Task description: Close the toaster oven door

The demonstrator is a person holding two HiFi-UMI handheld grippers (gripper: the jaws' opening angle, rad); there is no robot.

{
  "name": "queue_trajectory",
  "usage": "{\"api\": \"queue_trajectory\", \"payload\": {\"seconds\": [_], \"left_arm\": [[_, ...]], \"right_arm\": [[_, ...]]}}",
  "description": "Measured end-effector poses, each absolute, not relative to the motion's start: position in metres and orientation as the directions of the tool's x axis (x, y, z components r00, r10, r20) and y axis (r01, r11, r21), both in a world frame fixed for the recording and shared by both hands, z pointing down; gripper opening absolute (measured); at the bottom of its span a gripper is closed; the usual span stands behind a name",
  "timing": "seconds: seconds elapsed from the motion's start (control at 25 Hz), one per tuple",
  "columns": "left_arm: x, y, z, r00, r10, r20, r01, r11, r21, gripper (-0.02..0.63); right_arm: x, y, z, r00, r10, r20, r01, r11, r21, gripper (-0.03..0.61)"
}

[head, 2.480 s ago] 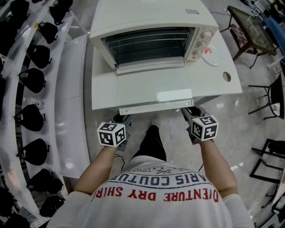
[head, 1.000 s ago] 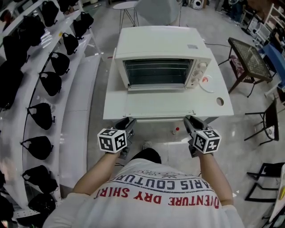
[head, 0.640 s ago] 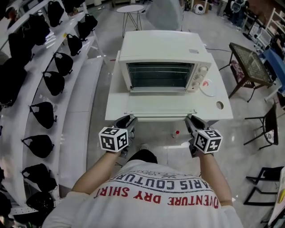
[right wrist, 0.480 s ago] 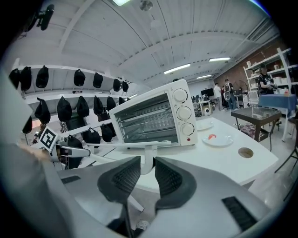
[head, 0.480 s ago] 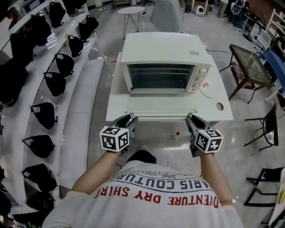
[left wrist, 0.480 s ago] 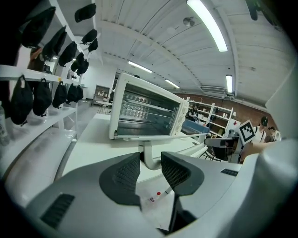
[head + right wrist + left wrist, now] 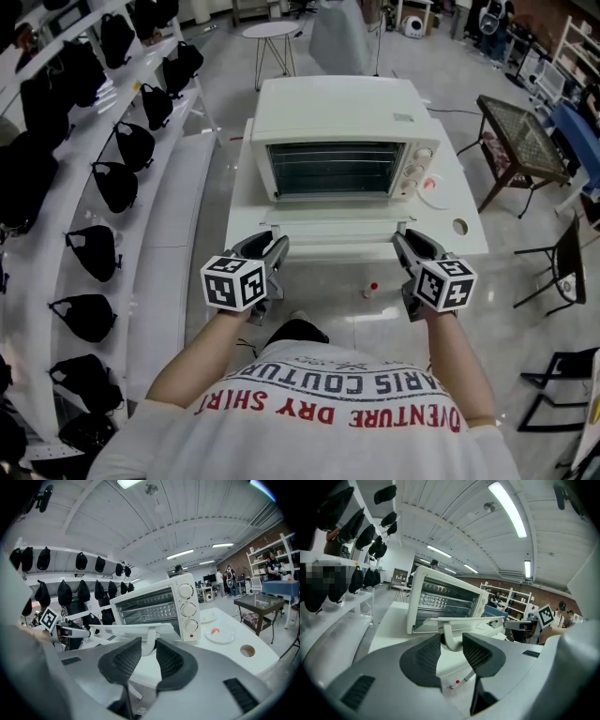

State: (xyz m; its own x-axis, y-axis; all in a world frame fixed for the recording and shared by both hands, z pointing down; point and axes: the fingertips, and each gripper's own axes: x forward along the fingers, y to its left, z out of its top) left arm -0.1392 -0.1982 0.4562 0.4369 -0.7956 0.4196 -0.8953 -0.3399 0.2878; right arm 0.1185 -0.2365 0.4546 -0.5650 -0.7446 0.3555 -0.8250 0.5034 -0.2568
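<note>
White metal toaster oven (image 7: 337, 122) sits mid white desk (image 7: 469, 239). Its drop-down glass door (image 7: 333, 230) is open, flat, reaching the desk's front edge. Probably rigid, hinged, fairly light and smooth, so best held by its white bar handle (image 7: 333, 251). Left gripper (image 7: 275, 248) and right gripper (image 7: 405, 244) are part-closed, one clamped on each handle end.

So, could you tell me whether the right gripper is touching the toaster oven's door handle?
Touching. In the right gripper view, the right gripper has both pads pressed against the white end post of the door handle, with no gap showing.
</note>
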Motion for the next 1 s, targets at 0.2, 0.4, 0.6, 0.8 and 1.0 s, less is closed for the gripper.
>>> {"api": "queue_trajectory", "payload": {"seconds": [0.2,0.4,0.6,0.8,1.0], "left_arm": [[-0.143,-0.210,0.439,0.448,-0.801,0.398,-0.889,-0.352,0.293,0.163],[-0.144,-0.222,0.425,0.450,-0.806,0.386,-0.888,-0.357,0.290,0.163],[-0.147,-0.235,0.412,0.457,-0.814,0.358,-0.883,-0.366,0.295,0.162],[-0.149,-0.250,0.400,0.457,-0.822,0.341,-0.881,-0.364,0.302,0.163],[-0.150,-0.262,0.392,0.456,-0.824,0.335,-0.882,-0.367,0.296,0.163]], "right_arm": [[0.115,-0.249,0.437,-0.565,-0.753,0.337,-0.825,0.507,-0.249,0.103],[0.113,-0.260,0.423,-0.566,-0.761,0.317,-0.824,0.510,-0.245,0.103],[0.111,-0.274,0.410,-0.558,-0.772,0.305,-0.829,0.498,-0.257,0.103],[0.109,-0.289,0.398,-0.552,-0.777,0.303,-0.833,0.498,-0.242,0.101],[0.108,-0.300,0.390,-0.547,-0.787,0.285,-0.836,0.495,-0.237,0.101]]}}
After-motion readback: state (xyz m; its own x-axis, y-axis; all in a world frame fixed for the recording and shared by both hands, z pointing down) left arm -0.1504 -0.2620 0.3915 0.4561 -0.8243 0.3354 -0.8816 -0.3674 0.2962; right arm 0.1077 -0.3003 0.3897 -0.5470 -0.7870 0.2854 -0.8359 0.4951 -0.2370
